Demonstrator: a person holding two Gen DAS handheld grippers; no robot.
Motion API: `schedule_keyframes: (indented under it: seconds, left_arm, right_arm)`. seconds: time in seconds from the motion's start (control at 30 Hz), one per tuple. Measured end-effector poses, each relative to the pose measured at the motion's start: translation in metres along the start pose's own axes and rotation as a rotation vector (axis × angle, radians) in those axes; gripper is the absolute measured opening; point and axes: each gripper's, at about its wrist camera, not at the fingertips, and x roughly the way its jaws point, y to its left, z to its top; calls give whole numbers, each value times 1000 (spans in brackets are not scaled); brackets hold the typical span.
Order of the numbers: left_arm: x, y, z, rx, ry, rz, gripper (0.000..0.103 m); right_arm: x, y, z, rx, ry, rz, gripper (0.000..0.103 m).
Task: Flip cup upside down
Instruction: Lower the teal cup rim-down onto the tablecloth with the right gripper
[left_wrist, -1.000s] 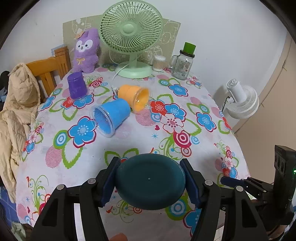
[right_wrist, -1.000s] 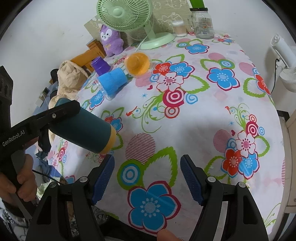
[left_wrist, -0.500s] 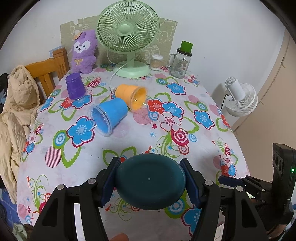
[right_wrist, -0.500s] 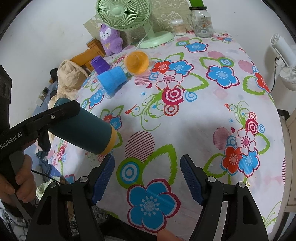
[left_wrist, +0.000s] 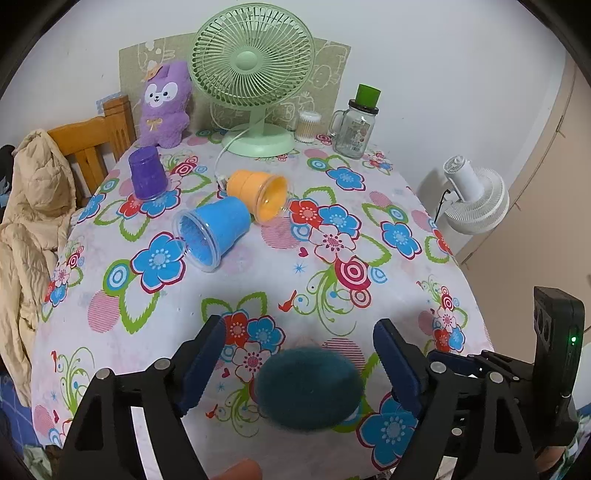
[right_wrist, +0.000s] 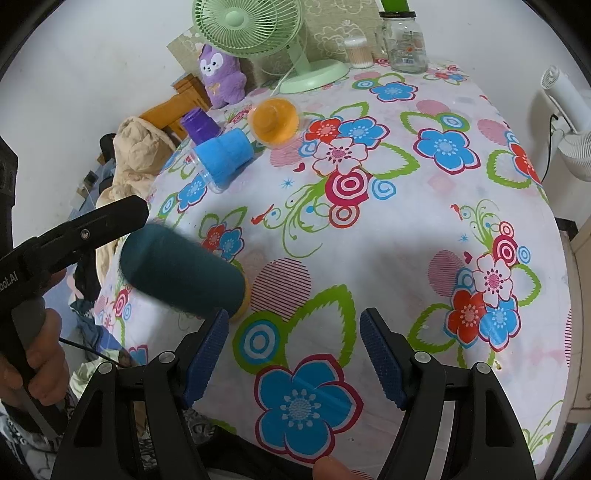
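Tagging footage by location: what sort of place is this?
Most likely a lived-in home room. A flowered tablecloth covers the table, a purple plush toy sits beside a green desk fan, and a beige jacket is draped over a wooden chair.

matt teal cup (left_wrist: 308, 388), cloth tablecloth (left_wrist: 258, 273)

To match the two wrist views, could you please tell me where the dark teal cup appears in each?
Left wrist view: the blurred dark teal cup sits low and centre, between the open jaws.
Right wrist view: it is at middle left, tilted above the table edge.
Shared landmark: the green desk fan, at the top.
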Motion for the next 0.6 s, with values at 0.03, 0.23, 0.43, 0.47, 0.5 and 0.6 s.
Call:
schedule_keyframes:
  seconds: [0.03,0.23,0.43,0.47,0.5,0.6]
  left_arm:
    - [0,0,0,-1,0,-1,84]
    - [-2,4,-1,-5,-5,0,85]
    - [-2,7,-3,-11,-3,1,86]
    - [-2,8,-3,-13,-2,3,87]
    - [-2,9,-3,-15,-2,3,87]
    - [-4,12,-4,-23,-6,2,88]
  right_arm:
    - [1,1,0,0,1,-1,76]
    - [2,3,0,-2,-1,-4,76]
    - [2,9,3,-5,-5,-12,76]
    - [1,10,4,-6,-7,-13,76]
    - [1,11,4,-6,-11,-15,76]
    - [-1,15,7,-12,-19,-20,76]
